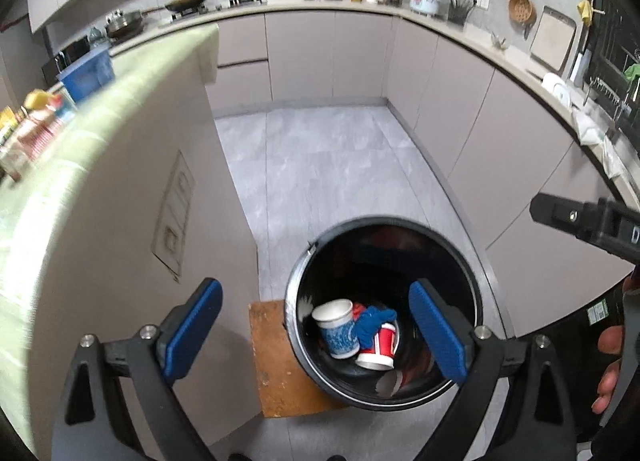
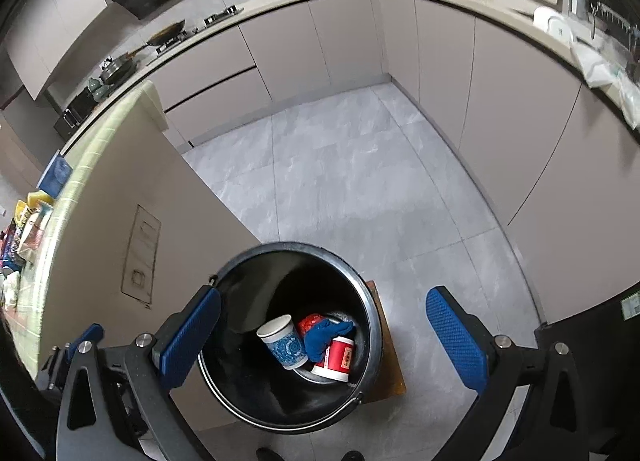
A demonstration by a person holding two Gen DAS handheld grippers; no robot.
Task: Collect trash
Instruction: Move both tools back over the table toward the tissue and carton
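Blue-padded fingers frame both views, and each claw stands spread wide with nothing between its pads: the left gripper [image 1: 316, 335] hangs over the near side of the bin, the right gripper [image 2: 324, 337] above the bin's right half.

Below them the trash already sits in the black bin [image 2: 224, 401]. A white paper cup with a blue pattern [image 2: 282, 347] lies tipped on its side, mouth toward the upper left; a red paper cup [image 2: 336, 357] lies just beside it, and a crumpled blue cloth or glove [image 2: 320, 335] is draped across the two, touching both. Something red and shiny sits behind them, perhaps a wrapper, though the dark bin wall makes it hard to tell.

These things would handle as light, thin stuff, I judge. The paper cups crush under a hard squeeze, so a pinch across the rim or over one wall is the safe hold; the cloth is limp and can be nipped anywhere on a raised fold.

The bin rests on a small wooden board [image 1: 276, 361] on the grey tile floor [image 1: 320, 165], close against the pale side of the counter [image 1: 120, 221]. More packets and a blue box [image 1: 86, 75] lie on top of that counter, likely what is left to gather.
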